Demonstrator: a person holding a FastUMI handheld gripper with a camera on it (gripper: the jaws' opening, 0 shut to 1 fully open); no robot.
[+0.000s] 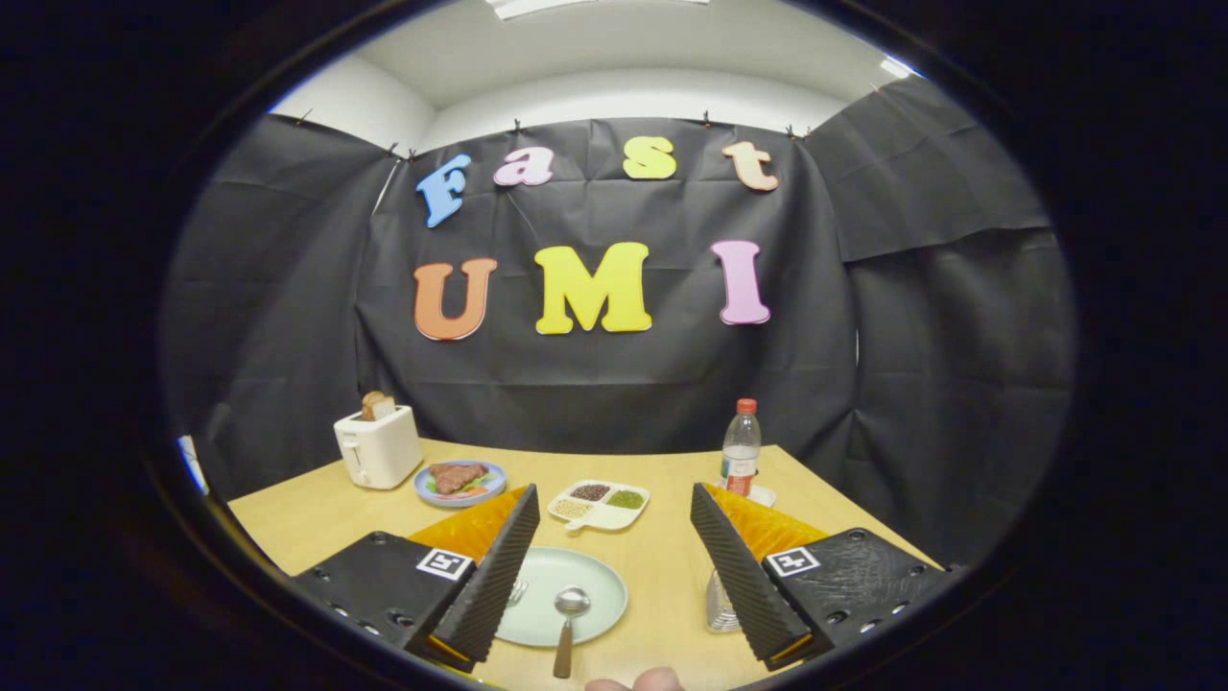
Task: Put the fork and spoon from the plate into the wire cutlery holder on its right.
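Note:
A pale green plate (585, 576) lies on the wooden table between my two fingers. A spoon (569, 614) rests on it, bowl on the plate and handle running off its near rim. The fork (517, 592) lies at the plate's left side, mostly hidden behind my left finger (494, 581). The wire cutlery holder (720, 603) stands right of the plate, partly covered by my right finger (743, 581). My gripper (614, 576) hovers above the plate, open, with nothing between its fingers.
Beyond the plate sits a white divided dish (600, 506) with grains. A blue plate of meat (460, 482) and a white toaster (377, 446) with toast stand at the far left. A water bottle (741, 447) stands at the far right. A person's fingertips (635, 681) show at the table's near edge.

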